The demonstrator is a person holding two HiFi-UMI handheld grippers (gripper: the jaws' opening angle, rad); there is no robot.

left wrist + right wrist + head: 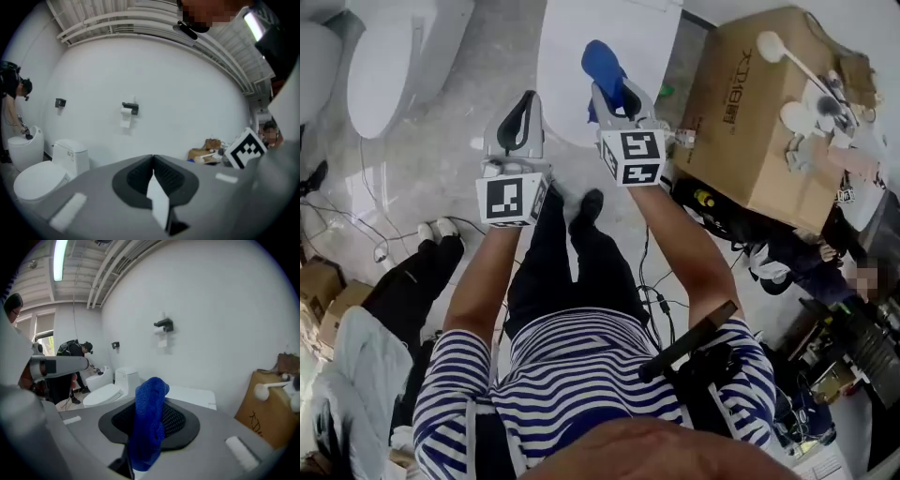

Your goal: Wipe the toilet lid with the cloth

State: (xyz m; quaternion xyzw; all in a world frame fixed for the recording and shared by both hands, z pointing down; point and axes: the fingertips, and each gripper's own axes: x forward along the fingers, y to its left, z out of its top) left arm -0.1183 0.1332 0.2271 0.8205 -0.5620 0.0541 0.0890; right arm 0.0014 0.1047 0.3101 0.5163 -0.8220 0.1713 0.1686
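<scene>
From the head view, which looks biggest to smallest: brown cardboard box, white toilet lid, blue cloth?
Largest: brown cardboard box.
Next: white toilet lid, though the picture's top edge cuts it off.
Smallest: blue cloth.

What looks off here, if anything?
Nothing spilled or damaged. The blue cloth is bunched in the shut right gripper, over the toilet lid. The left gripper is shut, empty. Only clutter: a cardboard box beside the toilet, and cables on the floor.

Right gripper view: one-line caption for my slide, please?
Right gripper shut on the blue cloth, facing a white wall, with the white toilet just beyond its jaws.
</scene>
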